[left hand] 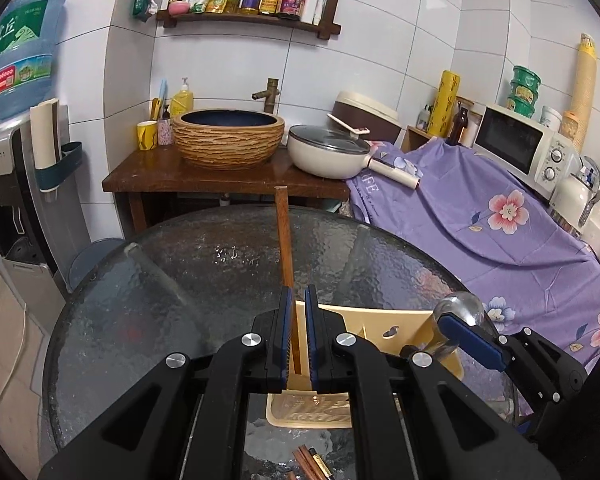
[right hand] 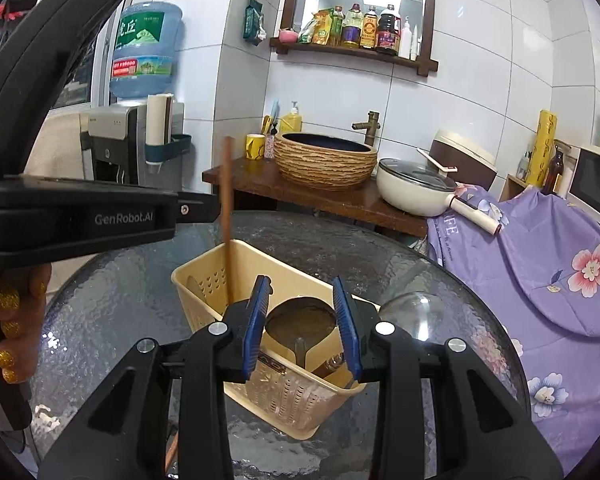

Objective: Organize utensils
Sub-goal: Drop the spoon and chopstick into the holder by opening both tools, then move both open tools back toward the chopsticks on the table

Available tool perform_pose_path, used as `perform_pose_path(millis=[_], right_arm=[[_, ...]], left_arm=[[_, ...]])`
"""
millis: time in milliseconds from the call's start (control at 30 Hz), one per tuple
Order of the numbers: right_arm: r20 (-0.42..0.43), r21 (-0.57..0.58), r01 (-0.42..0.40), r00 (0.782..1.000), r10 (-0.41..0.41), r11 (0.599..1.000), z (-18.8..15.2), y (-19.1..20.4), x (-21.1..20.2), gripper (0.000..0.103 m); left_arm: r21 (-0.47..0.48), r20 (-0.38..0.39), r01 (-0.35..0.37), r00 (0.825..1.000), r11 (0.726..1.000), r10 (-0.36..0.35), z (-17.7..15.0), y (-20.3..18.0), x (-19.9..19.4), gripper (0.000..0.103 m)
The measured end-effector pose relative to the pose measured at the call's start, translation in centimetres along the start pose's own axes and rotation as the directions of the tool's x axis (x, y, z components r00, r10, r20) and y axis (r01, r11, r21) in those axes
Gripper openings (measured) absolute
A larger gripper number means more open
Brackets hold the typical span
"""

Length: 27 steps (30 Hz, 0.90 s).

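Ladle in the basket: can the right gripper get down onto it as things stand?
Probably yes. The right gripper is open and lined up with the ladle, with nothing between them. The chopstick stands at the left end of the basket, clear of the fingers.

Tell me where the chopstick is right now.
The chopstick stands nearly upright in the left end of the beige utensil basket on the glass table; in the left wrist view it rises between the left gripper fingers.
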State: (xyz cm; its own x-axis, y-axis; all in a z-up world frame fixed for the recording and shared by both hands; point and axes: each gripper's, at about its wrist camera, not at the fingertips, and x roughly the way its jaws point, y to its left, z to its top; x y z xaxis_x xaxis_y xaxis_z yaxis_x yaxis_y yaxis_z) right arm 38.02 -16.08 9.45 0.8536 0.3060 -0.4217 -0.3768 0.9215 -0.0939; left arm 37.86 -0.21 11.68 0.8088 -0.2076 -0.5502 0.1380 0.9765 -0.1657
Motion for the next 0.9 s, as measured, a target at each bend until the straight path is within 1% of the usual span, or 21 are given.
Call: perform_pose_path(millis=[33,67,100,133,167,200,300,367,400,433,467,500,533,567,633,700,733,800,867,900], right_arm=[[0.013,0.000,0.006,1.000,-0.006,1.000,0.0,0.0,-0.2,0.046],[0.024,0.000,0.010,1.000,-0.010,1.000,0.0,-0.1,-0.5,0.052],[0.043,-0.002,0.016,0.999,-0.016,1.000,0.1,-0.1,-0.9,0.064],[0.061,-0.004,0.020,0.998,-0.019,1.000,0.0,-0.1,-1.4,0.068],[0.076,-0.009,0.024,0.997,-0.023,1.000,0.0,0.0,-1.9,0.068],[0.082,-0.012,0.026,0.996,-0.025,1.000,0.0,0.1,-2.3,0.068],[0.096,-0.012,0.034,0.995,-0.033,0.999,-0.6,0.3,-3.9,0.071],[0.091,-0.021,0.031,0.995,-0.029,0.999,-1.5,0.7,-5.2,0.073],[0.088,-0.023,0.026,0.996,-0.023,0.999,-2.0,0.9,-5.7,0.076],[0.080,-0.025,0.015,0.997,-0.013,1.000,-2.7,1.1,-6.2,0.081],[0.061,-0.026,-0.003,0.998,0.004,1.000,-3.7,1.5,-6.8,0.083],[0.047,-0.028,-0.012,0.999,0.014,1.000,-4.5,1.7,-7.1,0.084],[0.026,-0.033,-0.020,0.999,0.021,0.999,-5.4,2.0,-7.2,0.085],[-0.018,-0.049,-0.031,0.999,0.030,0.998,-6.8,2.6,-7.2,0.085],[-0.076,-0.068,-0.036,0.997,0.031,0.997,-8.8,3.3,-6.8,0.085],[-0.146,-0.093,-0.044,0.989,0.030,0.995,-11.1,4.0,-6.0,0.085],[-0.174,-0.100,-0.051,0.984,0.033,0.994,-12.0,4.2,-5.6,0.085],[-0.238,-0.088,-0.076,0.970,0.053,0.993,-13.8,4.3,-4.9,0.085],[-0.301,-0.044,-0.121,0.948,0.103,0.992,-15.0,4.1,-4.2,0.085],[-0.327,-0.017,-0.137,0.937,0.124,0.990,-15.5,3.9,-3.9,0.084]], left_arm=[[0.000,0.004,0.004,1.000,1.000,-0.004,0.1,0.0,-0.2,0.008],[0.001,0.006,0.007,1.000,1.000,-0.007,0.1,0.0,-0.4,0.016],[0.001,0.012,0.013,1.000,1.000,-0.013,0.1,0.0,-0.7,0.022],[-0.002,0.019,0.018,1.000,1.000,-0.018,0.1,-0.1,-1.1,0.037],[-0.012,0.036,0.028,0.999,1.000,-0.028,-0.1,0.0,-1.8,0.047],[-0.017,0.047,0.034,0.998,0.999,-0.033,-0.2,0.1,-2.3,0.050],[-0.032,0.079,0.039,0.996,0.999,-0.036,-1.4,0.4,-3.9,0.066],[-0.048,0.080,0.033,0.996,0.998,-0.029,-2.7,1.0,-4.7,0.082],[-0.061,0.065,0.028,0.998,0.998,-0.024,-3.8,1.6,-5.0,0.085],[-0.068,0.044,0.026,0.999,0.997,-0.023,-4.8,2.1,-5.1,0.086],[-0.070,0.017,0.020,1.000,0.997,-0.018,-5.9,2.4,-5.1,0.086],[-0.059,-0.027,0.000,1.000,0.998,-0.002,-7.4,2.7,-4.9,0.086],[-0.027,-0.073,-0.026,0.997,0.999,0.024,-9.0,2.8,-4.7,0.086],[-0.006,-0.092,-0.039,0.995,0.999,0.038,-9.9,2.8,-4.6,0.086],[0.074,-0.134,-0.083,0.987,0.994,0.092,-13.0,2.3,-4.5,0.086],[0.129,-0.164,-0.111,0.978,0.985,0.131,-15.5,2.0,-4.2,0.086],[0.145,-0.183,-0.120,0.972,0.982,0.145,-16.6,1.9,-4.0,0.084],[0.162,-0.227,-0.102,0.964,0.982,0.137,-18.2,2.2,-3.6,0.077],[0.166,-0.255,-0.087,0.958,0.982,0.128,-19.2,2.4,-3.4,0.066],[0.174,-0.266,-0.084,0.955,0.981,0.129,-19.6,2.5,-3.3,0.062]])
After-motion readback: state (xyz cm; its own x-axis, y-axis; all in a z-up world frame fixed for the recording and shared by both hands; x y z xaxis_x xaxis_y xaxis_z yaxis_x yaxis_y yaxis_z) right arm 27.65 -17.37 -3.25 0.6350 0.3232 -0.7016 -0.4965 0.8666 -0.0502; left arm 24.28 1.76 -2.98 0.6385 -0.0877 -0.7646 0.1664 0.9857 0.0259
